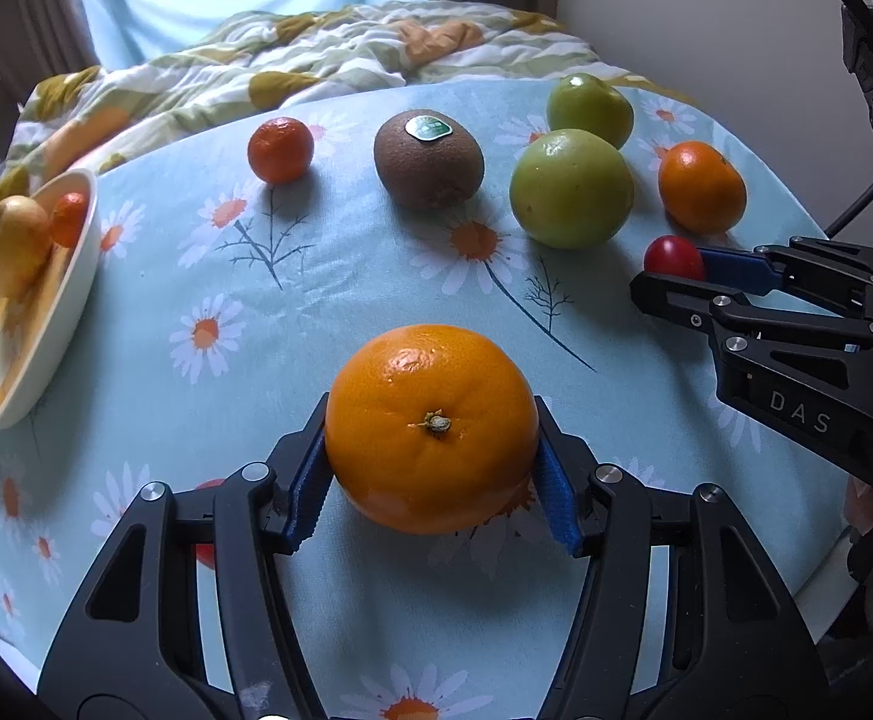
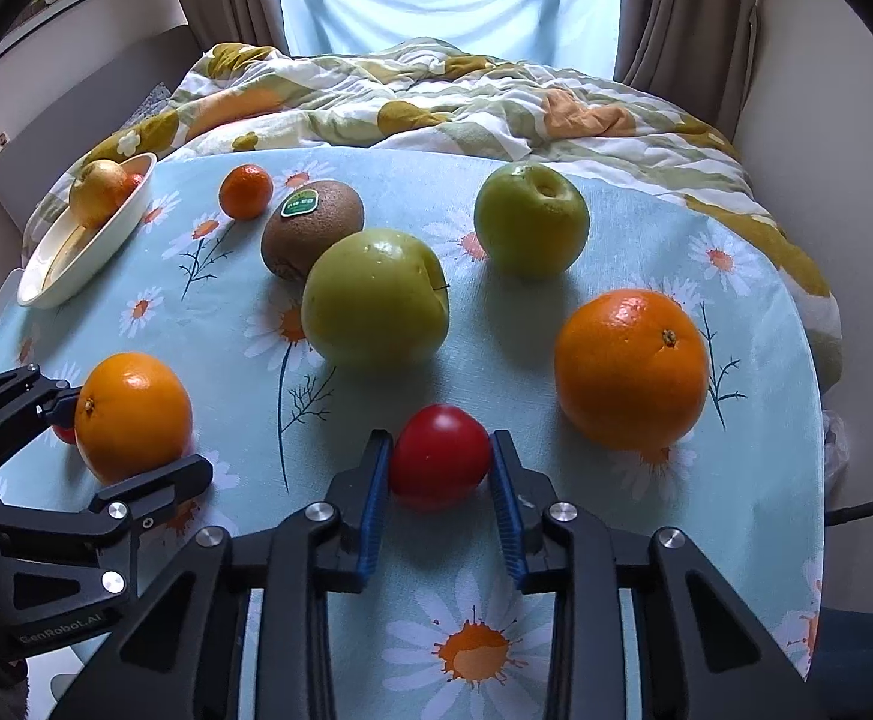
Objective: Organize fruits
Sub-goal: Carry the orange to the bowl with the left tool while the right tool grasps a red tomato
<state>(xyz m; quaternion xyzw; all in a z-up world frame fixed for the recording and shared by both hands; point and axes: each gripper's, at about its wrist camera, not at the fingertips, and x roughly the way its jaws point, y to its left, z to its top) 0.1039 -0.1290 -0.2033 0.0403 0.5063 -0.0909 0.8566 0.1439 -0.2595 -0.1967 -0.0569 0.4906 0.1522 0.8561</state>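
Sitting between clamped pads, the orange (image 1: 431,427) fills the left claw (image 1: 433,480); the right claw (image 2: 441,480) pinches the tomato (image 2: 440,457)

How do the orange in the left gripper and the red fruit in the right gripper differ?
The orange is much bigger than the red fruit, so the left gripper stands wider than the right gripper. The orange has dimpled skin and a visible stem scar; the red fruit is smooth and glossy. Both sit on the daisy tablecloth, clamped between blue pads.

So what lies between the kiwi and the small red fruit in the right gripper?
In the right wrist view, the nearer green apple lies between the kiwi and the red fruit clamped in the right gripper.
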